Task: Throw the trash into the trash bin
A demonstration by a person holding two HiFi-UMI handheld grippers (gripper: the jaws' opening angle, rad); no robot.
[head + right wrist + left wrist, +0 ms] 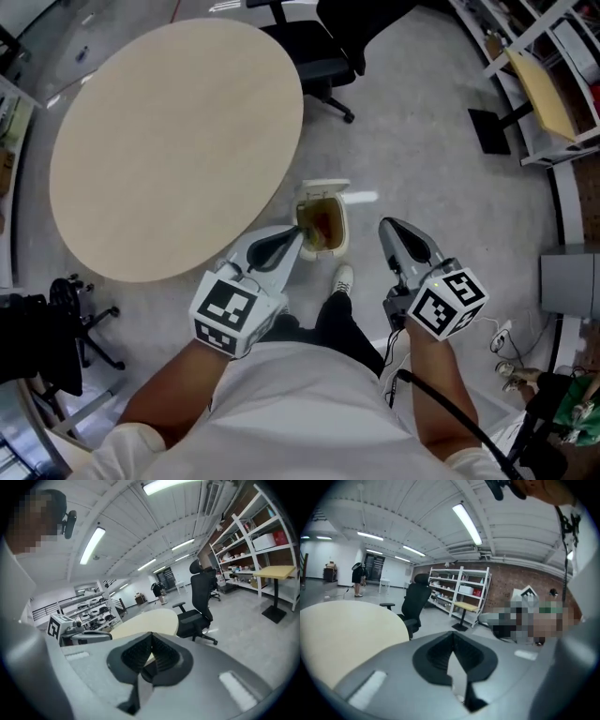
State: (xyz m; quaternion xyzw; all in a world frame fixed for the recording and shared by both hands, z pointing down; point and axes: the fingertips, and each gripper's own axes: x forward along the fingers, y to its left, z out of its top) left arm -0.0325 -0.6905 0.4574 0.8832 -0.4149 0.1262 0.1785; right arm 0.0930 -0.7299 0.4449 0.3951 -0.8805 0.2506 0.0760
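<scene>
In the head view a small white trash bin [339, 217] stands on the grey floor beside the round table, lid up, with brownish trash [322, 225] inside. My left gripper [296, 236] is held up over the bin's left side, its tip overlapping the bin in this view. To the right of the bin my right gripper [388, 226] is also raised, apart from it. In the left gripper view the left gripper [452, 634] has its pads meeting with nothing between them. The right gripper [150, 637] looks the same in its own view: pads together, nothing held. Neither gripper view shows the bin.
A round beige table [169, 141] fills the upper left. A black office chair [319, 47] stands behind the bin, and another black chair [56, 328] sits at lower left. White shelves [562, 56] and a yellow side table [544, 89] line the right. My shoe [343, 277] is just before the bin.
</scene>
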